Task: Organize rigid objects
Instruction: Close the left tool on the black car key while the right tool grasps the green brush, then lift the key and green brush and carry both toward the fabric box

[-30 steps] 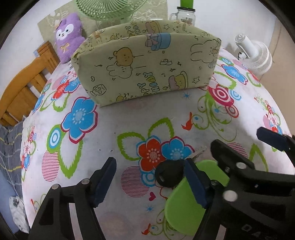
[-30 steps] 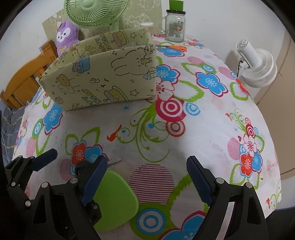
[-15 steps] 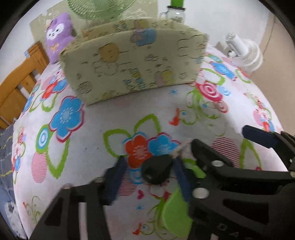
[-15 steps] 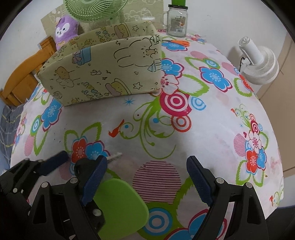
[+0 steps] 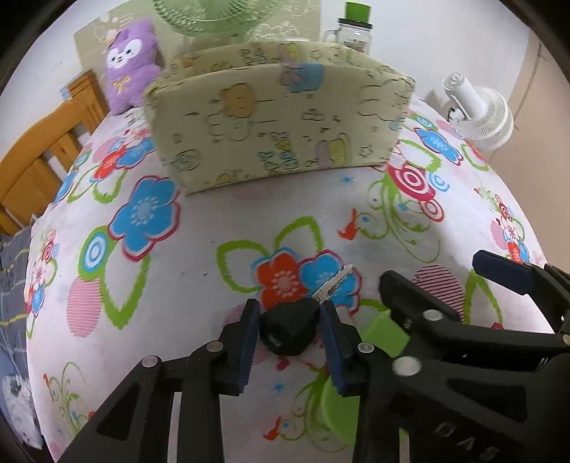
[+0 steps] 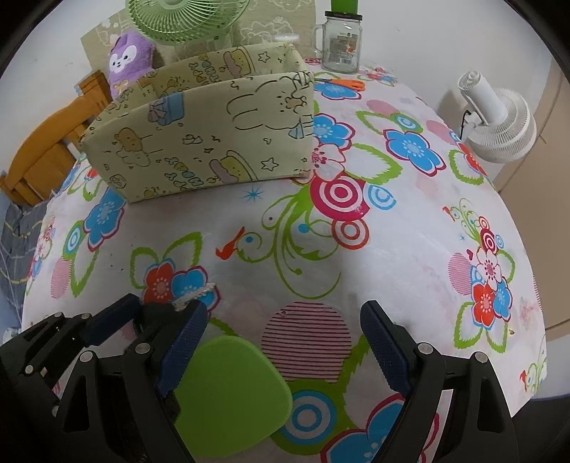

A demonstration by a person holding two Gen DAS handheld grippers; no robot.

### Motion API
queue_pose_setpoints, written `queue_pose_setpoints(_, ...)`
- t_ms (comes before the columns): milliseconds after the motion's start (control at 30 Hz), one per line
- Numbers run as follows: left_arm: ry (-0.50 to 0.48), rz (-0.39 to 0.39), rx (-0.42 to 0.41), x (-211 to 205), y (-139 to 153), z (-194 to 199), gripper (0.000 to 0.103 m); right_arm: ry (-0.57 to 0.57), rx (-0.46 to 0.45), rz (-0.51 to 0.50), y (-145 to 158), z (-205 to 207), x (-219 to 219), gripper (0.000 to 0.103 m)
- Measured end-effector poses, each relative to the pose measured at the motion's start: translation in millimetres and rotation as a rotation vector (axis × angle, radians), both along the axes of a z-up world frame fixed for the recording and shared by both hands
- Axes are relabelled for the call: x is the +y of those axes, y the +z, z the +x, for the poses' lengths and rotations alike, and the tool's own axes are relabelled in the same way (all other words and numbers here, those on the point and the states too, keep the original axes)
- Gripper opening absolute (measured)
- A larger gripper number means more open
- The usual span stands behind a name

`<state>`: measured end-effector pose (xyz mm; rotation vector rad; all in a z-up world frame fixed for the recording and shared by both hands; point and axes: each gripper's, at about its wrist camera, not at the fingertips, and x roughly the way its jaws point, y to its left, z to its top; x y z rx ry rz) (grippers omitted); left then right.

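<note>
Left gripper (image 5: 289,329): fingers narrow, blue pads pressed on both sides of the key's black head.
Key (image 5: 290,329): low over the flowered cloth, near its front edge; silver blade (image 5: 333,283) points away from the gripper, over a red and blue flower print. Cannot tell if it touches the cloth.
Right gripper (image 6: 281,350): fingers spread wide, holding nothing; sits just right of the left gripper.
Green disc (image 6: 229,395): flat on the cloth, its left edge under the right gripper's left pad, beside the key.
Box (image 5: 281,121): cloth-covered, cartoon print, open top; stands well beyond the key toward the far side of the table.
Table (image 6: 409,249): covered in the flowered cloth.
Far edge: glass jar (image 6: 341,42) with green lid, orange scissors (image 6: 343,84) lying near it, green fan (image 6: 185,17), purple plush (image 5: 131,66).
Off table, right: white fan (image 6: 498,117).
</note>
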<state>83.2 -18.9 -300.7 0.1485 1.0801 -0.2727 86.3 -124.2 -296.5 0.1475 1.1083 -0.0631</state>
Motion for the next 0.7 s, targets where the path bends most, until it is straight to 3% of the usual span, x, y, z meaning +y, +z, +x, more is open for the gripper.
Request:
queue_pose_setpoints(600, 0.121, 0.008, 0.024, 43.8, -2.7, -38.0, 0.035, 0.118, 0.051, 0.01, -4.7, -21.6, 35.4, 0.09)
queue_pose_setpoints(700, 0.12, 0.006, 0.018, 45.6, -3.0, -44.5, 0.035, 0.112, 0.059, 0.008, -5.8, -28.1, 36.9, 0.096)
